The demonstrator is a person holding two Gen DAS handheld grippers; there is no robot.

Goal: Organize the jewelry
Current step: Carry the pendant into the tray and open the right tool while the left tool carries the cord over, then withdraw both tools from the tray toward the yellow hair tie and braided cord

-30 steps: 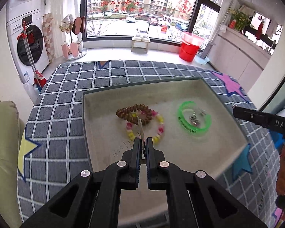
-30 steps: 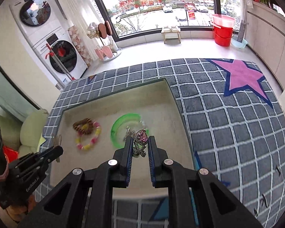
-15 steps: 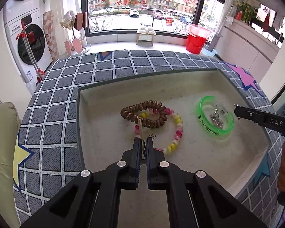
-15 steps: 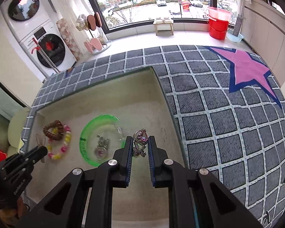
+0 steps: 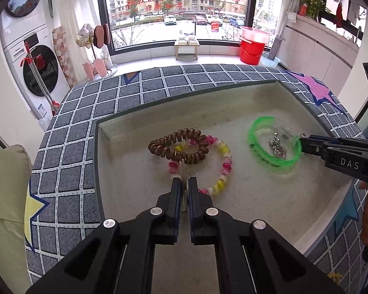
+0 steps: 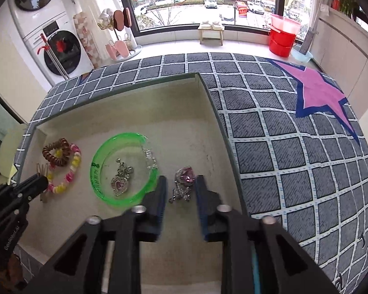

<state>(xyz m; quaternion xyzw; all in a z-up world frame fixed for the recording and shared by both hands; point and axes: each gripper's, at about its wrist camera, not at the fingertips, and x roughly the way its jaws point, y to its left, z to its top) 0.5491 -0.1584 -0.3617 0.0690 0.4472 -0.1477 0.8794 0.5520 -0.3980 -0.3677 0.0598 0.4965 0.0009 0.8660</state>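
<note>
A beige tray [image 5: 139, 134] [image 6: 208, 127] lies on a checked cloth. In it are a brown coil hair tie [image 5: 177, 146] [image 6: 56, 152], a pink-and-yellow bead bracelet [image 5: 220, 169] [image 6: 70, 171], and a green bangle [image 5: 272, 158] [image 6: 98, 171] ringing a silver heart pendant [image 5: 279, 150] [image 6: 120, 183]. My left gripper [image 5: 184, 183] is shut on a thin pale hairpin [image 5: 181, 170] over the bead bracelet. My right gripper [image 6: 180, 191] is open, its fingers either side of a pink-stone pendant [image 6: 185, 178] lying on the tray floor right of the bangle.
The checked cloth [image 6: 282, 134] with a pink star [image 6: 319, 98] covers the table around the tray. A cream cushion [image 5: 5, 196] sits at the left. A washing machine [image 5: 36, 68], a stool [image 5: 186, 46] and a red bucket [image 5: 252, 49] stand beyond.
My right gripper has lowered into the tray and opened, leaving the pink-stone pendant on the tray floor. My left gripper stayed shut on the hairpin and came nearer the bracelets.
</note>
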